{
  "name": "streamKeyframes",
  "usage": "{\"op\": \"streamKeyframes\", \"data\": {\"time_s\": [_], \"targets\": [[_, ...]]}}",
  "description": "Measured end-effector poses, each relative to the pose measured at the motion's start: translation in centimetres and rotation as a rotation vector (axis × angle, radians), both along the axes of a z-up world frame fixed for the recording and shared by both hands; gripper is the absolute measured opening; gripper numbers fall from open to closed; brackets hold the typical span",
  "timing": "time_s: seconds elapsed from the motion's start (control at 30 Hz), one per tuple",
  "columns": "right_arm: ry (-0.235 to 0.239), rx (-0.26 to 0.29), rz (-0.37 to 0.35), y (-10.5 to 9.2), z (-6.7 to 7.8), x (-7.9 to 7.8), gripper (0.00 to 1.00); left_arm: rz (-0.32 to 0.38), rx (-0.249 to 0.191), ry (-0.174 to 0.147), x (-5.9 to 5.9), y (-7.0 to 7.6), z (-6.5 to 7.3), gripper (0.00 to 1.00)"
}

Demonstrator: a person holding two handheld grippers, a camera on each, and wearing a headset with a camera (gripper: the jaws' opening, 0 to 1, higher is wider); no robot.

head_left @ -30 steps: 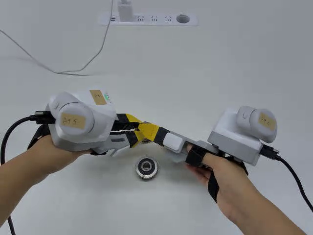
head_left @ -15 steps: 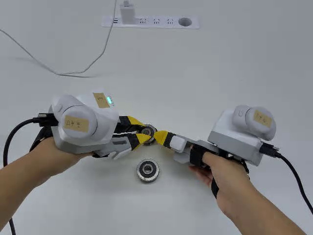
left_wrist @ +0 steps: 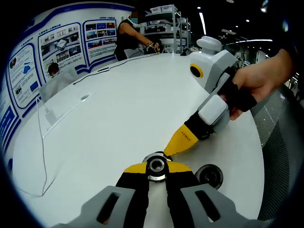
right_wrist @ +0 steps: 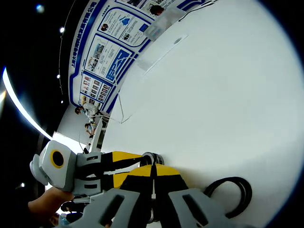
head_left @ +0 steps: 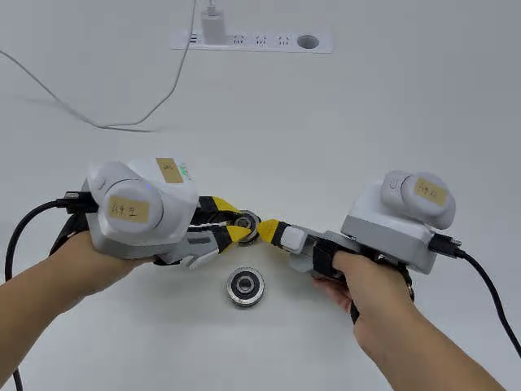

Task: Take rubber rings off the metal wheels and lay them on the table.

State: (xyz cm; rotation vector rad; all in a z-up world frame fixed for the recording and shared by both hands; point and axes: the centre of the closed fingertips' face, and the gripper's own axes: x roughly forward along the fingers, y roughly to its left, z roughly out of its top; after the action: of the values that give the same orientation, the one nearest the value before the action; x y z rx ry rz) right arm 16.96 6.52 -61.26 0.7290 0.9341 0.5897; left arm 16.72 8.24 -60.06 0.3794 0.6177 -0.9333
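One metal wheel (head_left: 246,221) is clamped between the jaws of the left hand-held gripper (head_left: 231,230), which are closed down on it. The right hand-held gripper (head_left: 262,230) is held with its jaws pressed together and their tips touching that wheel's rim; whether anything is pinched between them cannot be told. A second wheel (head_left: 245,286), dark-rimmed, is lying flat on the worktop (head_left: 350,130), near both tips and on the person's side of them.

Shiny metal wheel (left_wrist: 157,167), dull rubber ring (right_wrist: 232,180), smooth matt table (head_left: 366,122).
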Motion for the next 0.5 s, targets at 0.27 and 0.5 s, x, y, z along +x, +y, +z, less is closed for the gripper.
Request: {"op": "streamKeyframes", "data": {"time_s": [0.27,0.5], "targets": [[-0.007,0.009,-0.008,0.12,0.33,0.01,0.0,0.005,-0.004,0.004,0.03,0.04,-0.01,0.12],[-0.019,0.018,-0.006,0.26,0.58,0.01,0.0,0.006,-0.006,0.003,0.01,0.05,0.0,0.12]]}}
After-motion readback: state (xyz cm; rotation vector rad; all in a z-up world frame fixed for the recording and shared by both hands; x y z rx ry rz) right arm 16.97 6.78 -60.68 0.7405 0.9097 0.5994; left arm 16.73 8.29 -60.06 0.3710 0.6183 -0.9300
